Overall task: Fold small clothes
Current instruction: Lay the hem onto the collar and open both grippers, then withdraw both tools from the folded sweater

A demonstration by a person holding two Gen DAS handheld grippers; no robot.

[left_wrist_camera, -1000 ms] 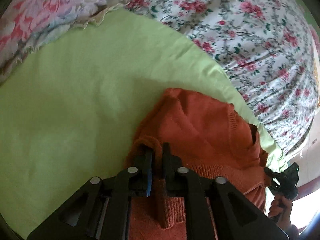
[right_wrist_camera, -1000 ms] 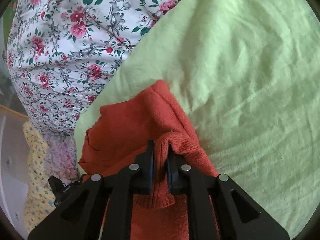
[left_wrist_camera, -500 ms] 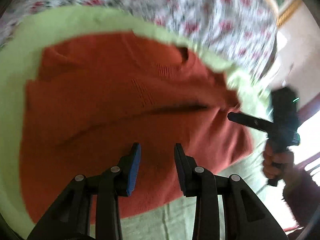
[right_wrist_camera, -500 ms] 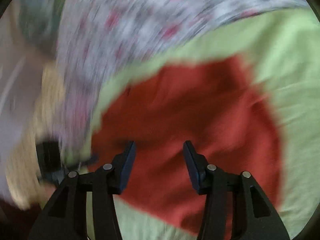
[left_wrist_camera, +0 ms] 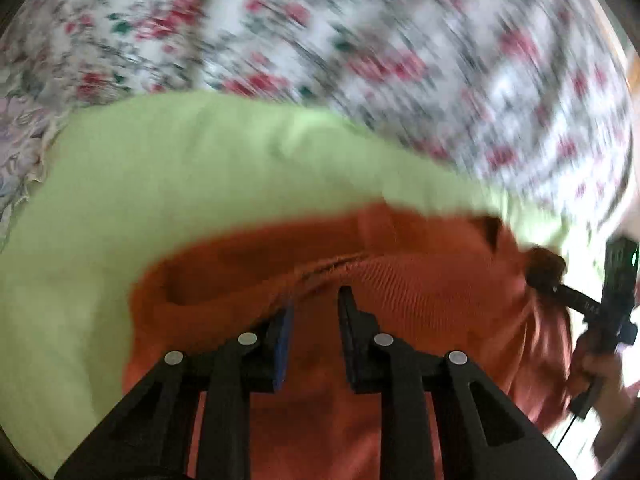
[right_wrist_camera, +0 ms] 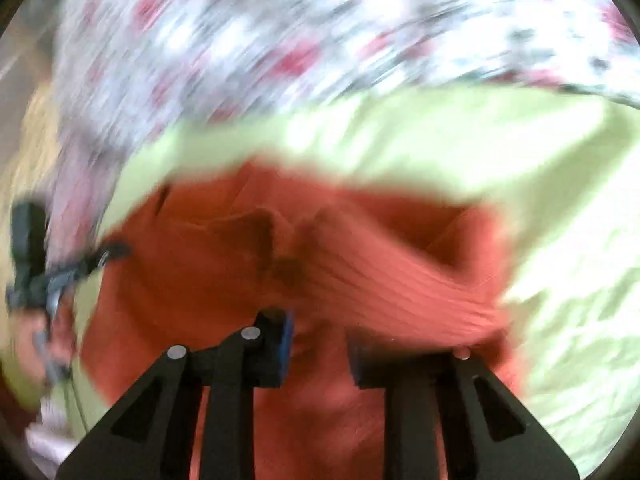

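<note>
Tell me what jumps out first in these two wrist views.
The orange knit sweater dominates, bunched across the lower middle of both views on a lime green sheet. Behind it, a blurred rose-print floral bedspread fills the top. Both the left gripper and the right gripper hang over the sweater with jaws apart, clamping nothing; knit drapes across the right one's right jaw.

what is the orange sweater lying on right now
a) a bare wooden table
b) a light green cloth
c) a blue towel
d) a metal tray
b: in both wrist views the sweater rests on a light green cloth, which itself lies over a floral sheet; both grippers are open above it.
</note>
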